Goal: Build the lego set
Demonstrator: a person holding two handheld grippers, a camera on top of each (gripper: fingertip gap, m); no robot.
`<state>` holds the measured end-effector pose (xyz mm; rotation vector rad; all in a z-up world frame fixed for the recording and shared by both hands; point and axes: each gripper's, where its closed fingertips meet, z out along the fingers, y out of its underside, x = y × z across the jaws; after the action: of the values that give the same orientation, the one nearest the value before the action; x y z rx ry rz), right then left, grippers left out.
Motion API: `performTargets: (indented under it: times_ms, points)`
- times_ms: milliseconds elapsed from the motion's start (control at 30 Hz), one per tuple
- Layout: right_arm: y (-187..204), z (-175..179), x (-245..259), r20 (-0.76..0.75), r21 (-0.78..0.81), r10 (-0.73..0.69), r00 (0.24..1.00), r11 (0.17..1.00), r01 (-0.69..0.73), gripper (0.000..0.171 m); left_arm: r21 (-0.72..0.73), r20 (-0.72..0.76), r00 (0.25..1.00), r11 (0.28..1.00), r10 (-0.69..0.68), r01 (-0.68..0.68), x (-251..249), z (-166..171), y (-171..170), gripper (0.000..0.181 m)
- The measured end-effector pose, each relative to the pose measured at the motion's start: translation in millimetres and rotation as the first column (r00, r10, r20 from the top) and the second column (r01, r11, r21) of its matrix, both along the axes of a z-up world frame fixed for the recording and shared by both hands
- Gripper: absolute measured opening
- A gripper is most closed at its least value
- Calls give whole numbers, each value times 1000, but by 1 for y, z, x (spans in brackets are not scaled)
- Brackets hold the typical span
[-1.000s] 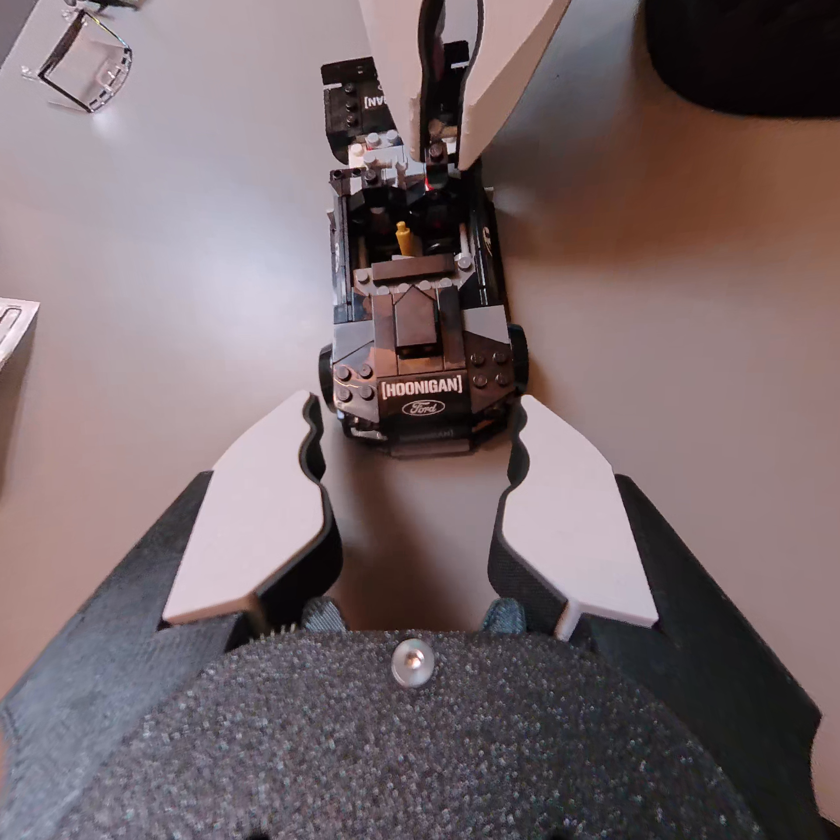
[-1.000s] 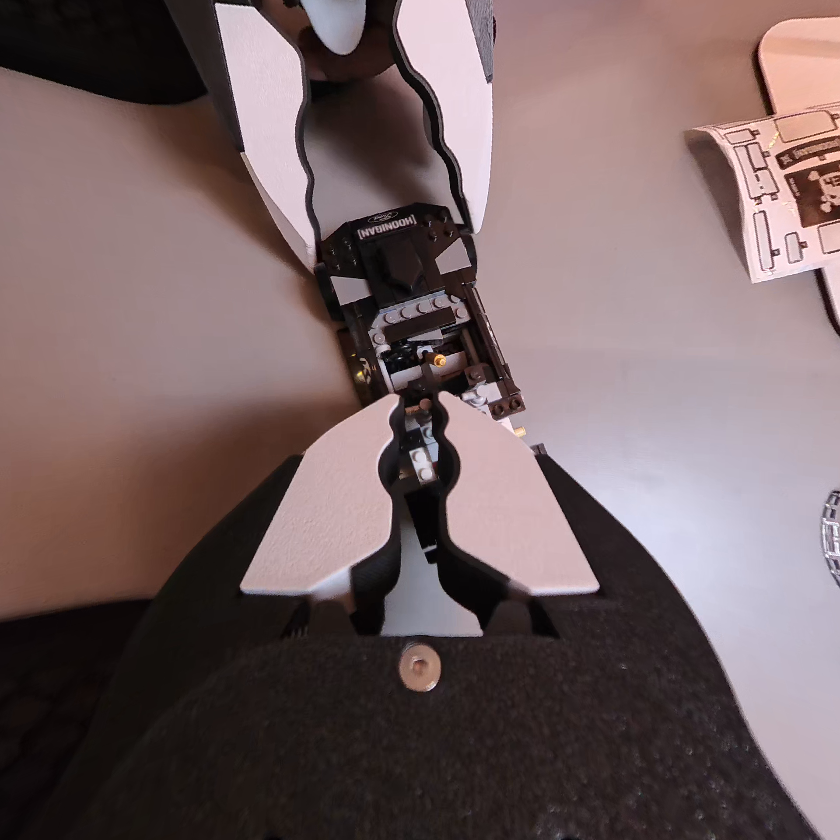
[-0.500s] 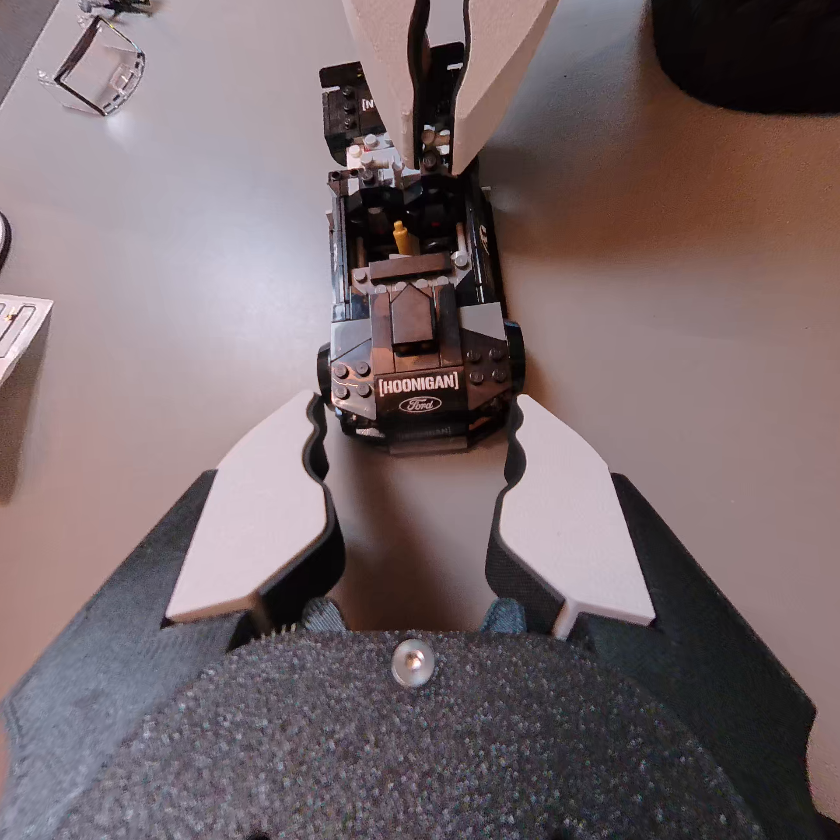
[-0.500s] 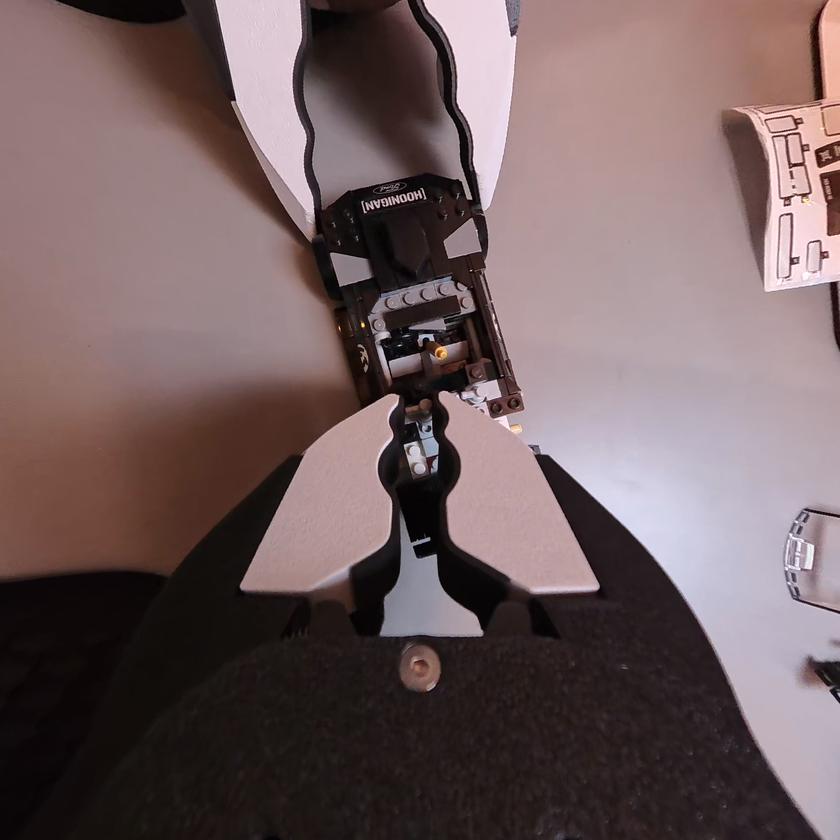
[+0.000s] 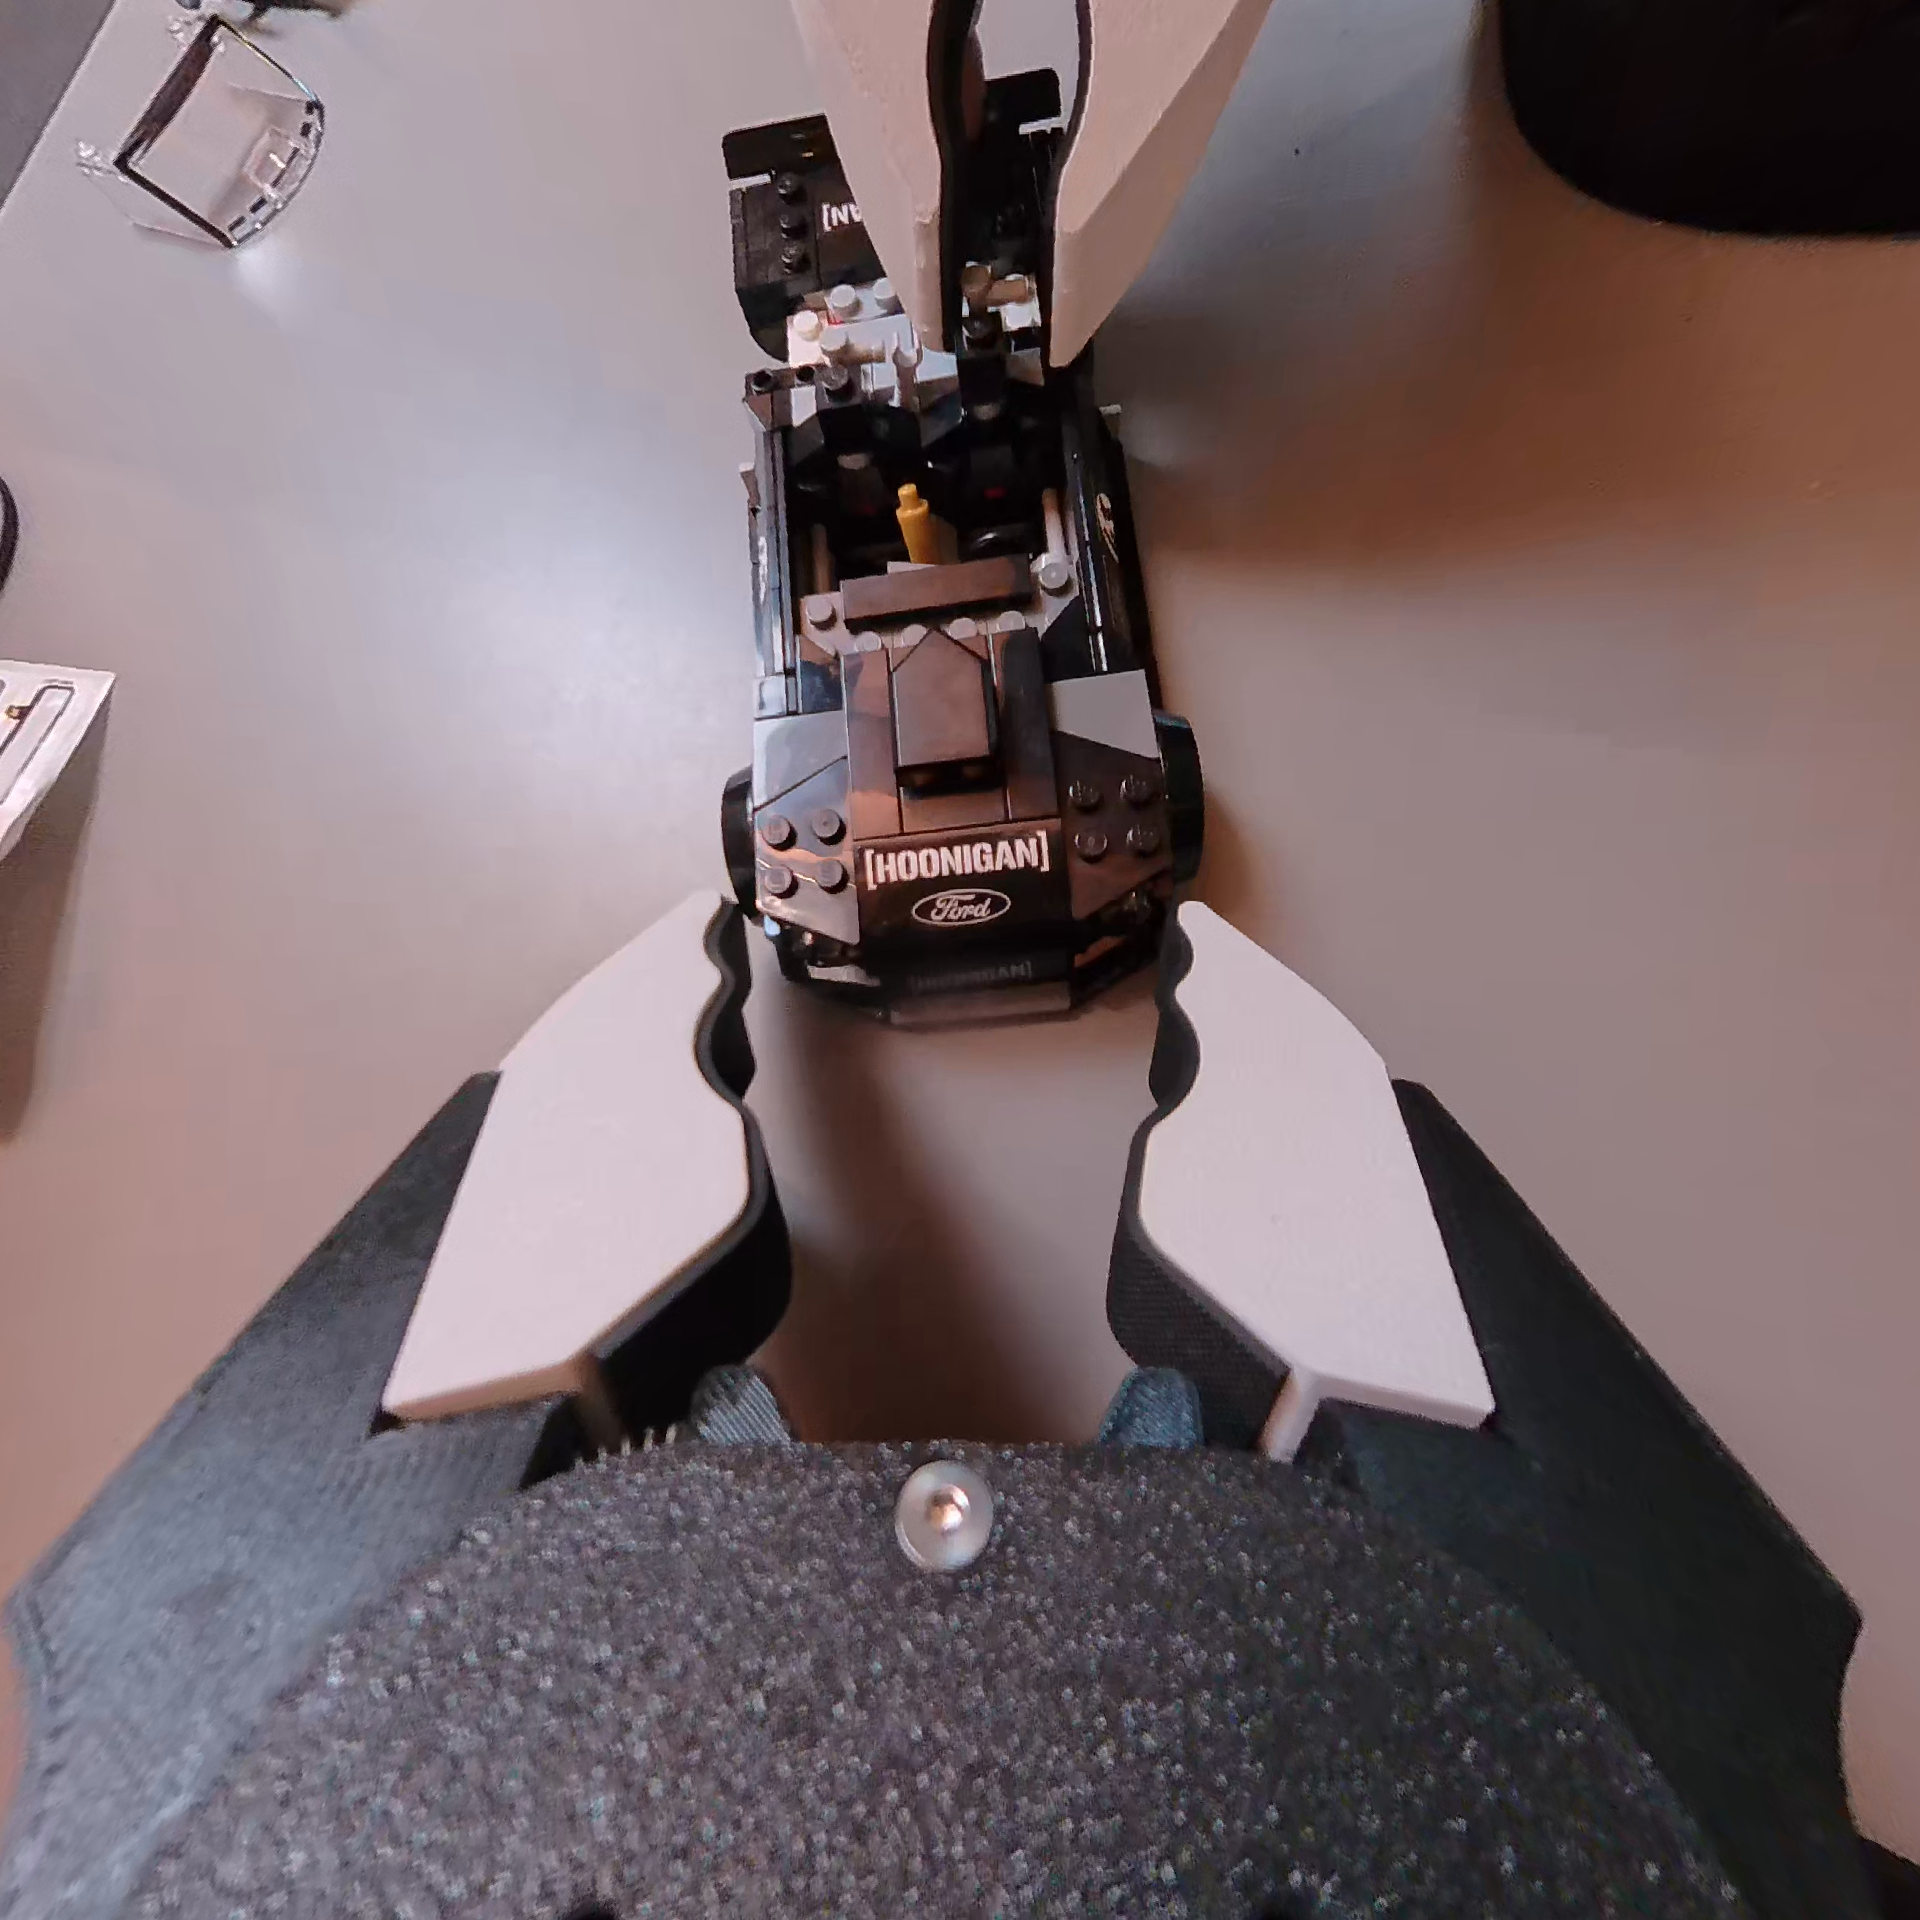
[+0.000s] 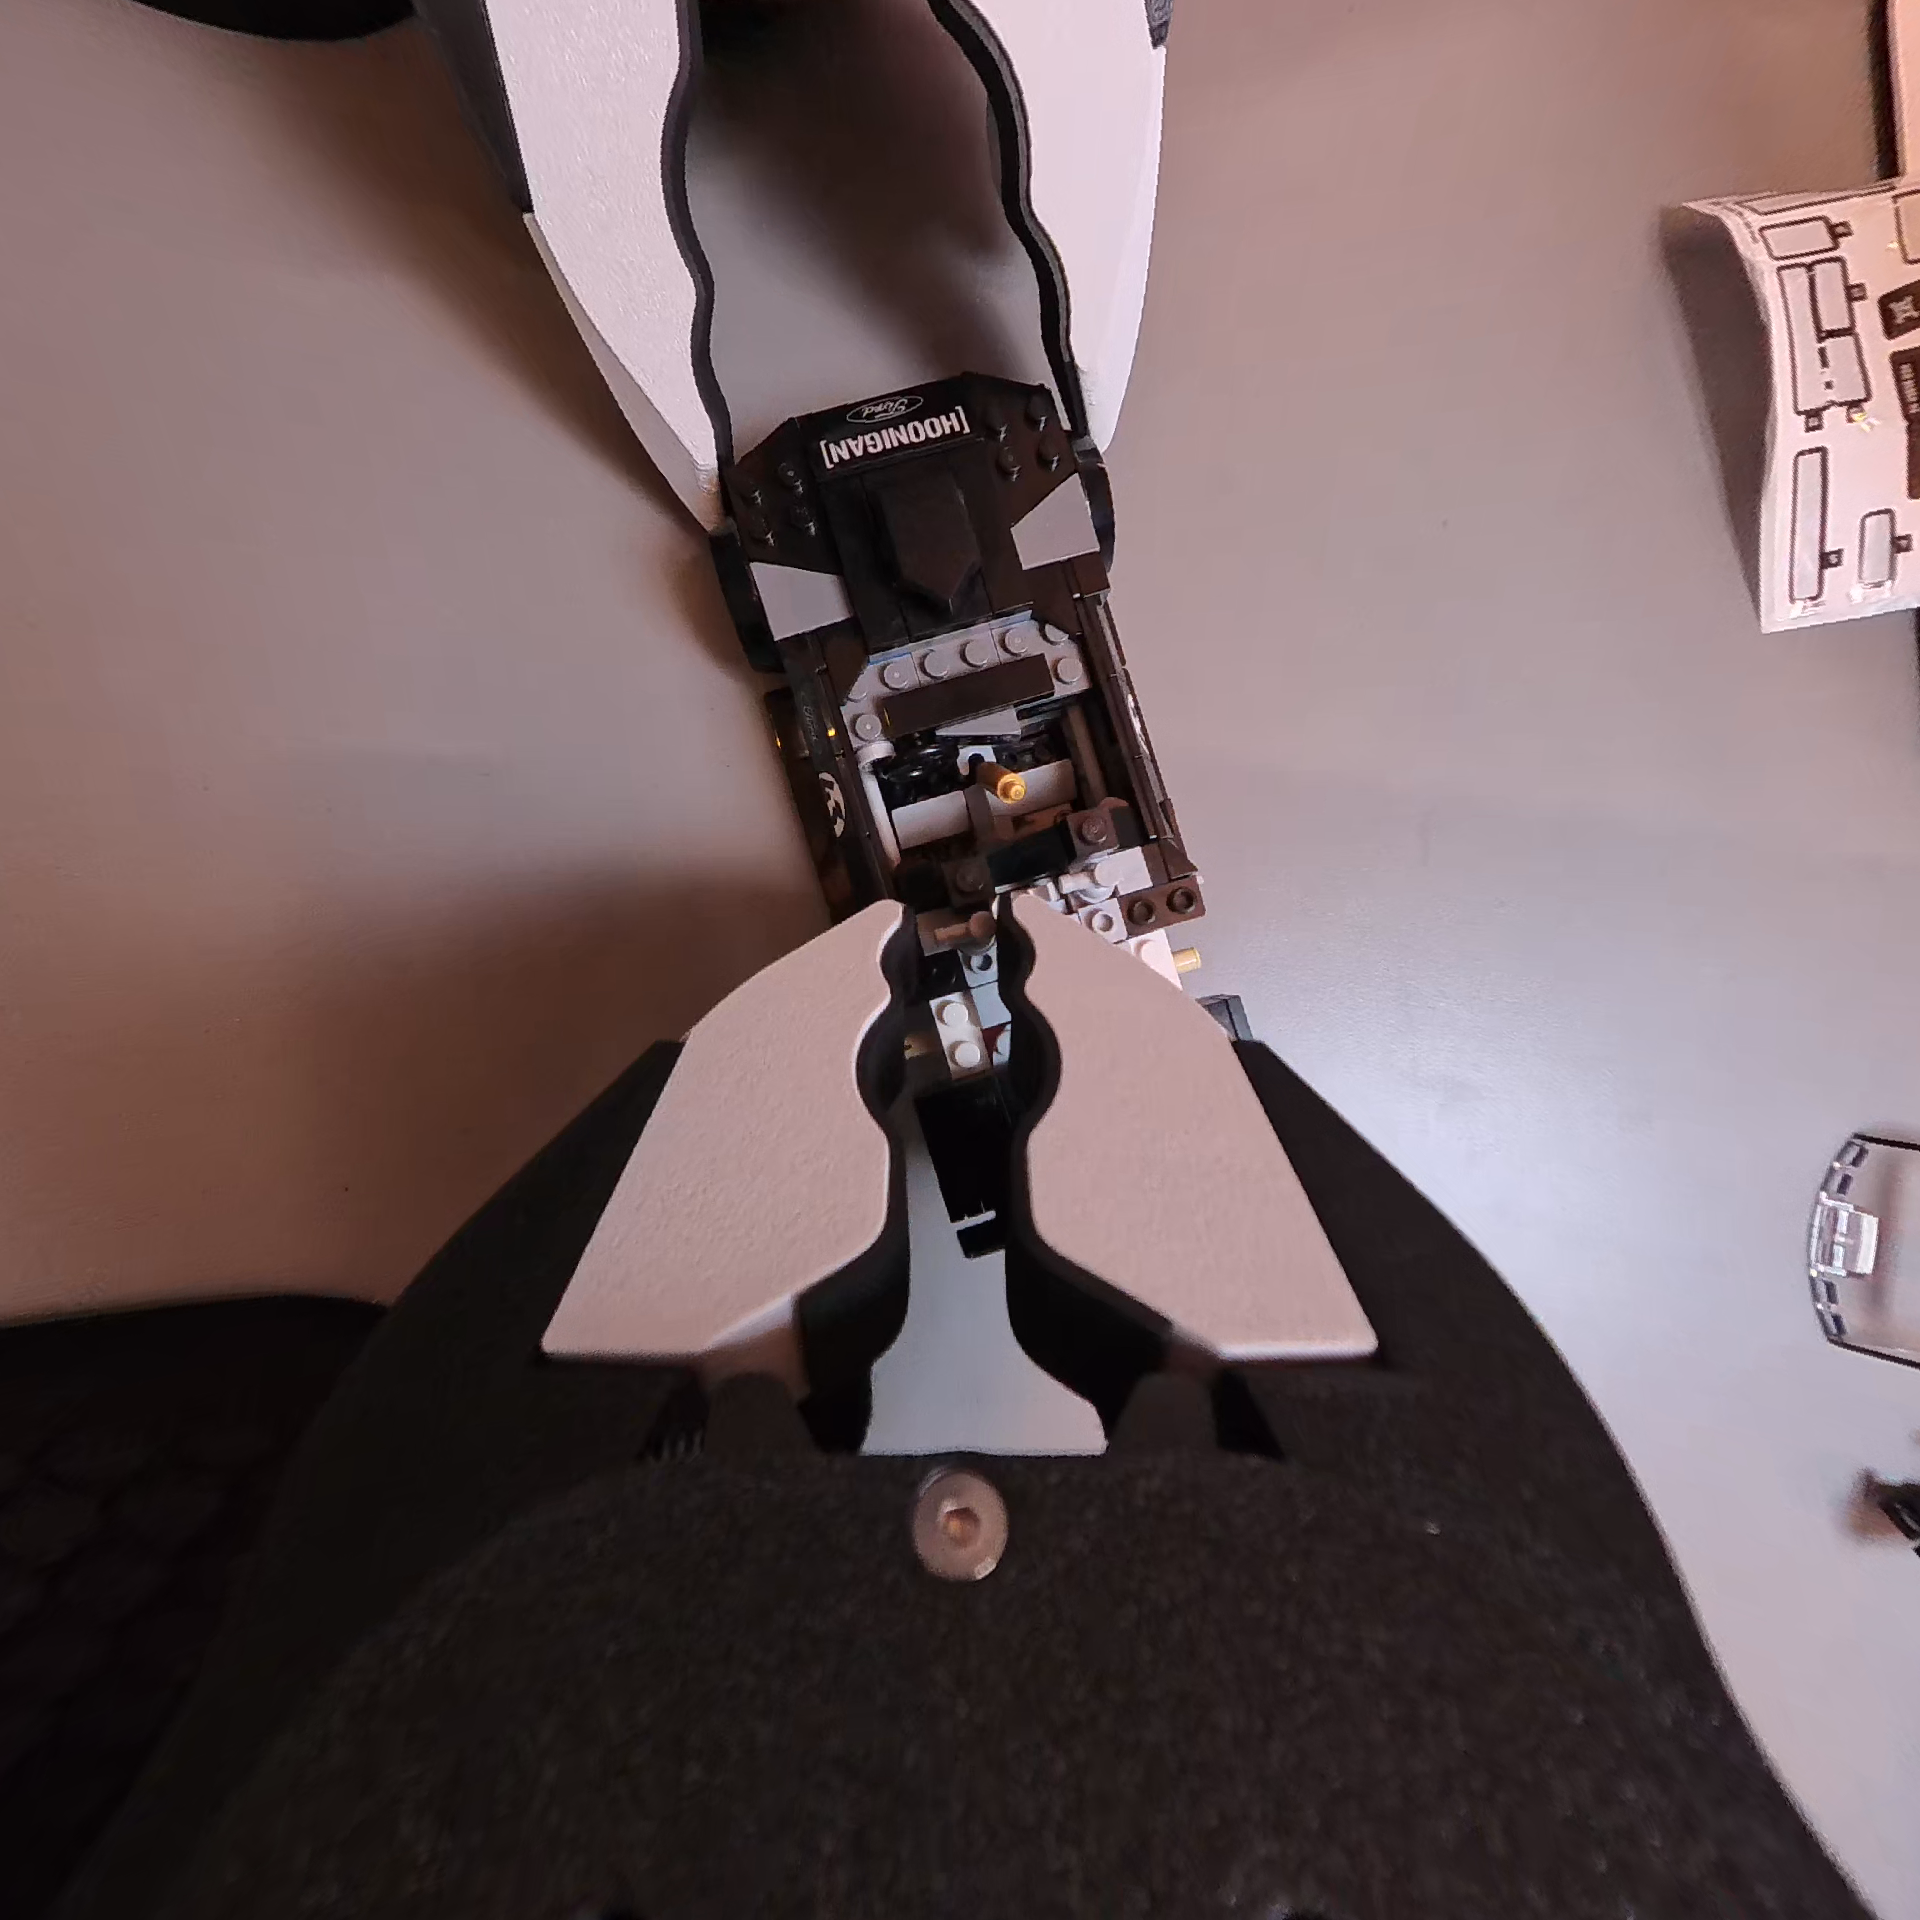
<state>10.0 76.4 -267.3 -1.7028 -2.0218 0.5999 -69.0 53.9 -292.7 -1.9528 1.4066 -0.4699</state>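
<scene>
The lego car's (image 6: 935, 644) rear is covered by the right hand-held gripper (image 6: 951, 914). At 3 o'clock, a sticker sheet (image 6: 1808, 416) and a clear piece (image 6: 1860, 1247) are cut off by the edge.

This looks like a desk at home or in an office, but little of the room shows. The smooth grey tabletop (image 5: 416, 623) holds a white curled sticker sheet (image 6: 1808, 416) and a clear plastic toy windscreen piece (image 5: 208, 166).

The right gripper (image 6: 961, 920) has opened its jaws slightly over the lego car (image 6: 935, 644).
</scene>
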Motion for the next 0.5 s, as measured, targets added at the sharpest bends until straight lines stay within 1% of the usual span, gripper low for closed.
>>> performTargets:
  times_ms: [500]
  points:
    - [3, 8, 4, -12, 25, -44, 999, 999, 44, 16, 2, 8, 1000, 1000, 1, -1, 0, 1, 0, 75]
